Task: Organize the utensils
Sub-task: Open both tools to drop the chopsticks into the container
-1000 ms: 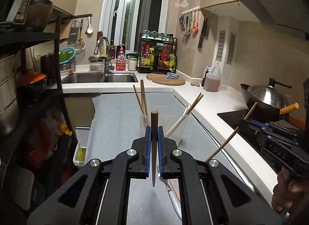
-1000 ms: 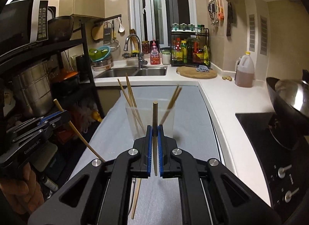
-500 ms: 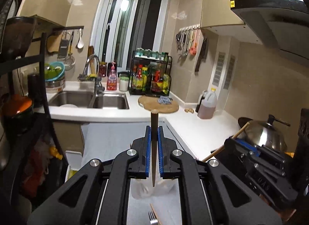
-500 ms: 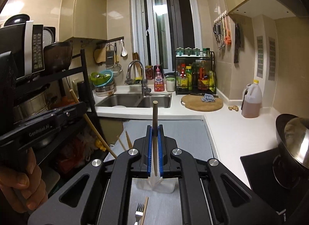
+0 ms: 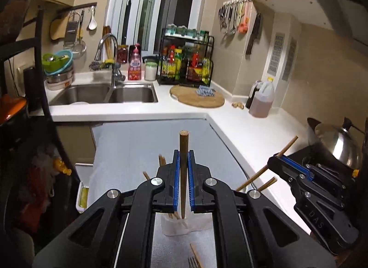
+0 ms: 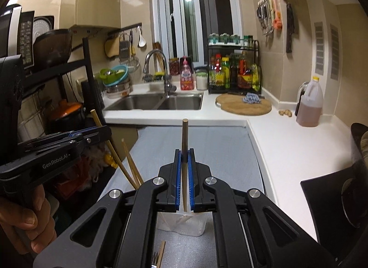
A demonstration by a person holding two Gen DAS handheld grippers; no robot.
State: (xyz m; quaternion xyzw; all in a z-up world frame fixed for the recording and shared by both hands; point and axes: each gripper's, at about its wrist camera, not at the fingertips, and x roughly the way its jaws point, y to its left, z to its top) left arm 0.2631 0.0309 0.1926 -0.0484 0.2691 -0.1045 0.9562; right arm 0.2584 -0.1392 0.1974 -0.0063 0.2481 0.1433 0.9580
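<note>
At the very bottom, near 6 o'clock, a fork lies on the grey mat with a loose stick beside it. Just past it stands a clear cup with chopsticks poking out of it.

The left gripper is squeezed tight on one brown chopstick, which stands straight up over the cup. The right gripper is squeezed tight on another chopstick, also standing up, right above the cup. In the right view, a hand holds the left tool at 8 o'clock.

At 3 o'clock in the left view sits a shiny wok lid. Farther off, at 1 o'clock, a round wooden board lies on the white counter, near a jug of brown liquid. At 11 o'clock is the metal sink with its tap. Bottles fill a black rack at 12 o'clock.
</note>
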